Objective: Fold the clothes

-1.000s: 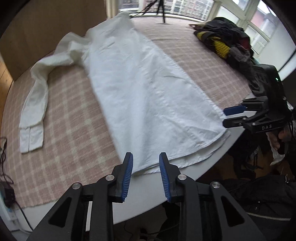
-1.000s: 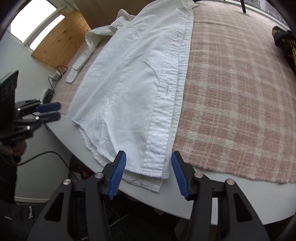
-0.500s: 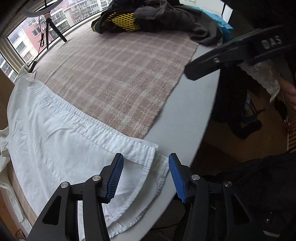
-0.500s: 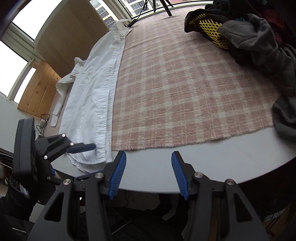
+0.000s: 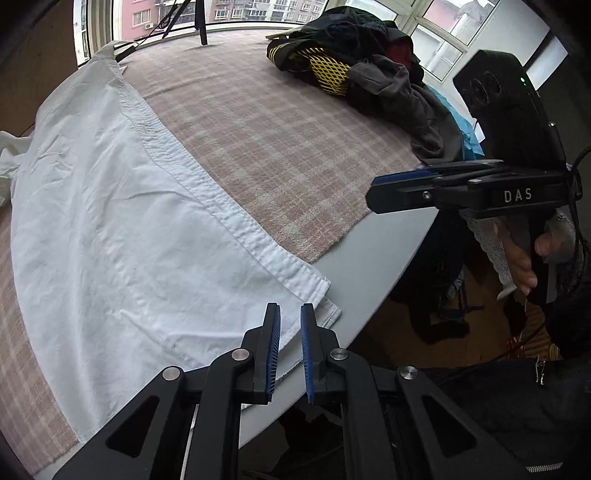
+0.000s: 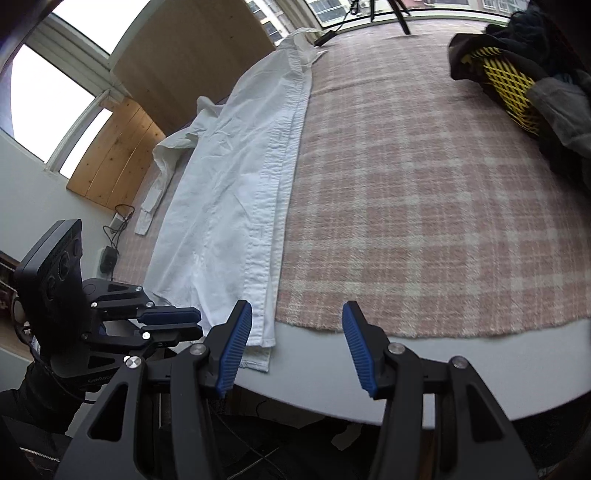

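1. Shirt (image 5: 122,236): white, button-up, laid flat lengthwise on plaid cloth (image 5: 280,147), left part of tabletop (image 5: 369,254). Front placket runs along its right edge; hem corner overhangs cloth onto bare grey tabletop at near rim. One sleeve (image 6: 162,173) trails off on far-left side, cuff near cloth edge.

2. Left hand-held gripper (image 5: 290,328): at near rim, over shirt's hem corner. Jaws nearly closed, narrow gap w/ hem edge showing between blue pads (image 5: 274,343); can't tell whether fabric is pinched. In right wrist view it sits low left, at shirt's hem, pads close together.

3. Right hand-held gripper (image 6: 297,336): released, jaws wide apart, nothing between. Hovers at near rim, to right of shirt, over cloth edge and bare tabletop. In left wrist view seen side-on at right, "DAS" on body, a hand (image 5: 524,258) on its grip.

4. Clothes pile (image 5: 369,74): dark garments, one w/ yellow mesh pattern, at far right of cloth, well apart from shirt.

5. Background: windows (image 5: 258,14) behind tabletop, tripod leg on far edge; wood panels (image 6: 122,155), cables and adapter at left.
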